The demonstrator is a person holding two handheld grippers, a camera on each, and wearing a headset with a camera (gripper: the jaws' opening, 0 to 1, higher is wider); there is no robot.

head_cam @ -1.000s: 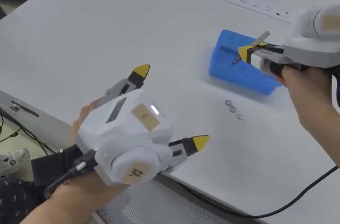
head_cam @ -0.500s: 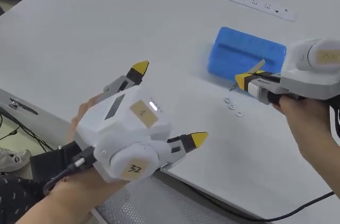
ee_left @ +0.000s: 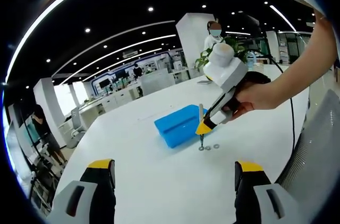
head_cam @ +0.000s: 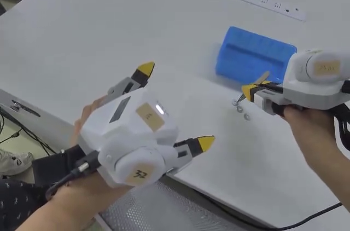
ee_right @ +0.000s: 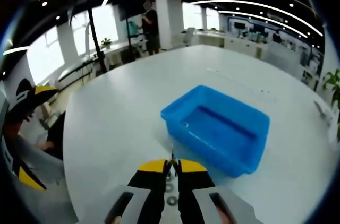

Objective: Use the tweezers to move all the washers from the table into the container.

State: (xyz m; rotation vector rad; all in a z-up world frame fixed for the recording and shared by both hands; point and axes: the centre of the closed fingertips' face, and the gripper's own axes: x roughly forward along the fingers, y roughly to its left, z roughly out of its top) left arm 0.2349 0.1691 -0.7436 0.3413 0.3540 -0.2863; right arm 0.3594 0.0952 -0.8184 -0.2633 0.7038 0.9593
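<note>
On the tabletop, the washers lie just near of the container, beneath the tweezers in the right tool. Power strip far behind; left tool near-left.

Washers half-hidden behind right tongs (tweezers tip too small to read).
</note>
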